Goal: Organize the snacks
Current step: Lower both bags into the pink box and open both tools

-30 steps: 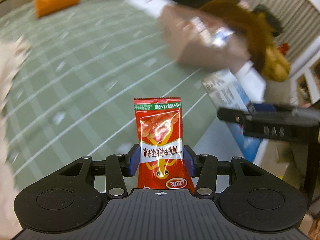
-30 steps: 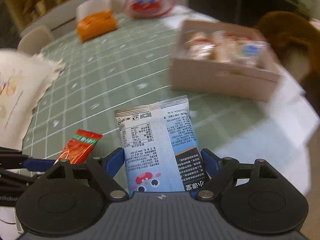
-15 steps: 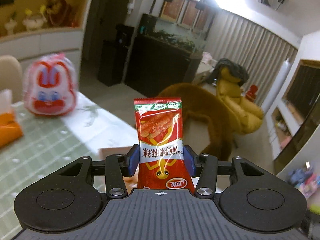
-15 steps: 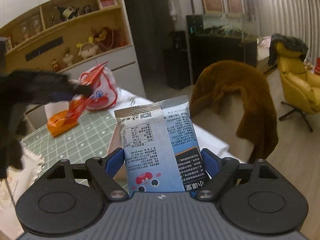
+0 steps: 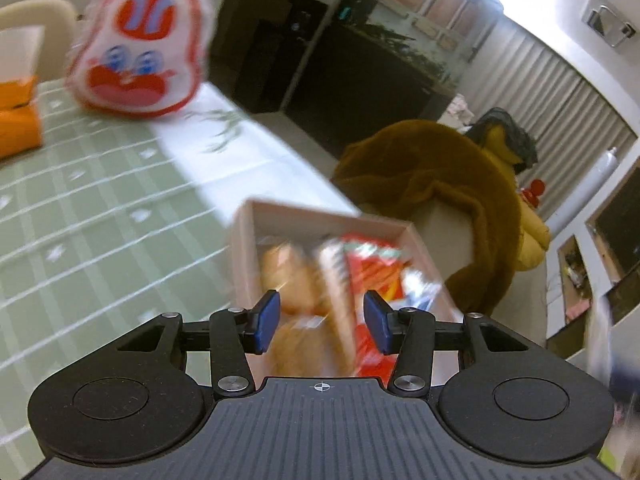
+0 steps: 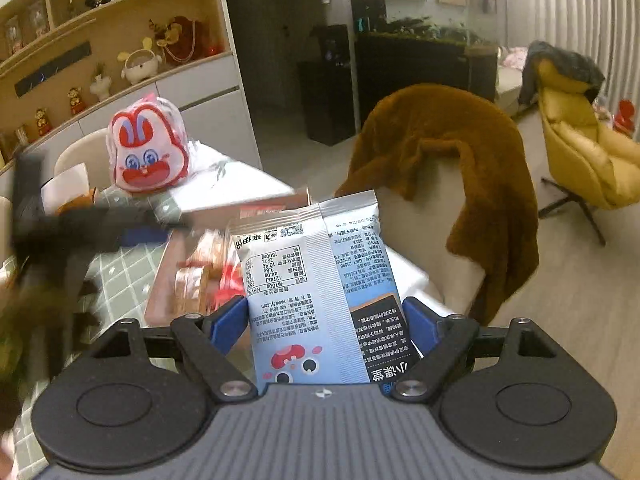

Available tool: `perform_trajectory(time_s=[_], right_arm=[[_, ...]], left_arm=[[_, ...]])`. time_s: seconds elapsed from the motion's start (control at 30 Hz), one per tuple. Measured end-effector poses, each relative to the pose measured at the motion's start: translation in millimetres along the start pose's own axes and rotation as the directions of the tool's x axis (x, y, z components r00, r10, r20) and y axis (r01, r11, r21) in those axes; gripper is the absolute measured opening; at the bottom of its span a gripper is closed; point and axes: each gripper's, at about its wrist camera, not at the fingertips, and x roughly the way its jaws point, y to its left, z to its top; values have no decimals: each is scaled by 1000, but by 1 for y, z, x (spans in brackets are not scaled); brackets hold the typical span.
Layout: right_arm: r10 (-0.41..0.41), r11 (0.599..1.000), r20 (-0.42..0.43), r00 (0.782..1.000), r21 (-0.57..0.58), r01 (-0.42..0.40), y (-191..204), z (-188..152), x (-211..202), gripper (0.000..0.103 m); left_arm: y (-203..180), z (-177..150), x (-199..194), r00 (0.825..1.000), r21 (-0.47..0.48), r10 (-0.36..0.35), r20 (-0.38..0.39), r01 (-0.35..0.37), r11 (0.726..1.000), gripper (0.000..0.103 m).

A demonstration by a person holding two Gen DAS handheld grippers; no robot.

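My left gripper (image 5: 322, 322) is open and empty, held just above a pink cardboard box (image 5: 244, 236) of snacks. A red snack packet (image 5: 372, 276) lies blurred in the box among orange-brown packets (image 5: 288, 276). My right gripper (image 6: 326, 324) is shut on a blue and silver snack bag (image 6: 316, 280), held upright over the near side of the same box (image 6: 158, 280). The left gripper shows as a dark blur in the right wrist view (image 6: 80, 228).
A green checked tablecloth (image 5: 88, 208) covers the table. A red and white rabbit-face bag (image 5: 140, 44) and an orange pack (image 5: 18, 120) sit at the far end. A chair draped with a brown fur coat (image 6: 440, 152) stands beside the table, a yellow armchair (image 6: 576, 152) beyond.
My left gripper has opened and let go of the red packet, which now lies in the box. Both grippers have tilted down toward the box. The right still holds its bag.
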Motion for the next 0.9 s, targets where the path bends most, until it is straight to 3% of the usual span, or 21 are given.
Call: perform_trajectory(time_s=[0.13,0.17,0.2,0.33,0.43,0.67,0.8,0.87,0.9], right_arm=[[113,993,40,993,23,-114,24,56,24,86],[127,991,48,991,25,-128,30,66,31,93],[131,991,49,990,22,-132,35,75,43,98],[82,997,-24,996,15,-82,47,78,80,98],[89,996,-59,994,37,-87,43,44,81,98],[39,997,-57,998,70,-35,57,-68,66,98],[31,995,-118,992,94,-20,72,-123,79,98],[12,994,-153,988,105,4,75,-140,85,99],[-4,996,-118,993,85,15,78,-143,83,101]], left_arm=[[22,-24,-25,999,-31,40,-24,-41,999,51],[27,-31,-28,998,-29,58,-30,-59,998,51],[31,-37,-32,997,-25,76,-30,-77,997,51],[42,-71,-38,990,44,129,-61,-126,991,51],[54,-93,-41,982,74,172,-83,-167,983,51],[59,-117,-61,972,209,235,-8,-228,951,49],[50,-133,-63,967,325,253,41,-252,912,50],[48,-135,-61,968,330,245,56,-249,911,57],[48,-136,-60,970,332,237,62,-244,911,62]])
